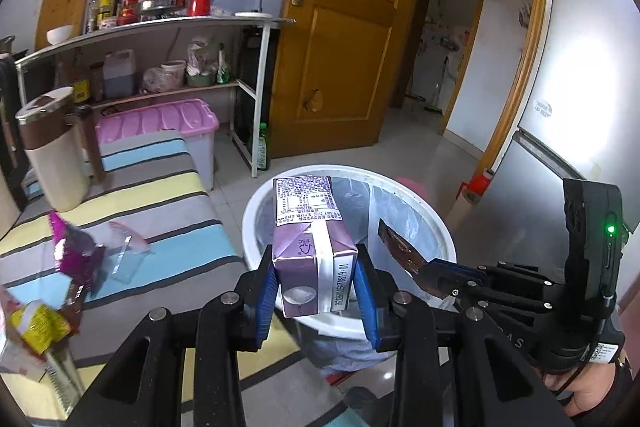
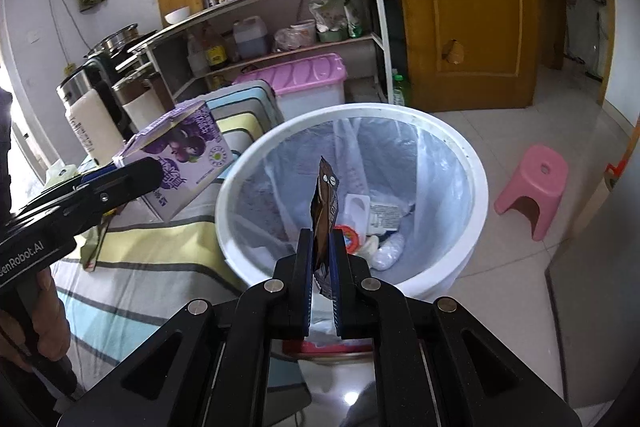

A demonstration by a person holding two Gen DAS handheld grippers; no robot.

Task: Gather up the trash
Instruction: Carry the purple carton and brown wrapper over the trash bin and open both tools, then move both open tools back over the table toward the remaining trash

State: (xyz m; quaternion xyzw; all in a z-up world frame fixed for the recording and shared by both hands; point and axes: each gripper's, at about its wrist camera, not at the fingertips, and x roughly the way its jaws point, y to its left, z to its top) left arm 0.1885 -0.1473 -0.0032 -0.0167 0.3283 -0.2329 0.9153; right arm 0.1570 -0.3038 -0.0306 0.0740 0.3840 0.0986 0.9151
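Trash is already in the white bin (image 2: 478, 187): in the right wrist view you can see a few pieces lying at the bottom of its clear liner, near the middle of the frame, so part of the job looks done. Your left tongs (image 1: 316, 285) are clamped on a purple drink carton (image 1: 310, 247), blue pads pressed to its two sides, and in the left wrist view the carton hangs over the near rim of the bin at lower centre. Your right tongs (image 2: 322, 267) are pinched shut on a thin brown wrapper (image 2: 326, 203), which stands upright between the pads right above the bin's open mouth. Both pieces seem ready to drop, though the carton sits closer to the rim than the wrapper, so you may want it further over the opening before you let go. More is left after that: at the lower left of the left wrist view, on the striped cloth of the desk (image 1: 176, 195), lie a magenta wrapper (image 1: 74, 251), a clear plastic scrap (image 1: 128, 251) just beside it, and a yellow packet (image 1: 38, 323) near the frame's edge. I judge the task roughly midway, with these three pieces still to fetch.
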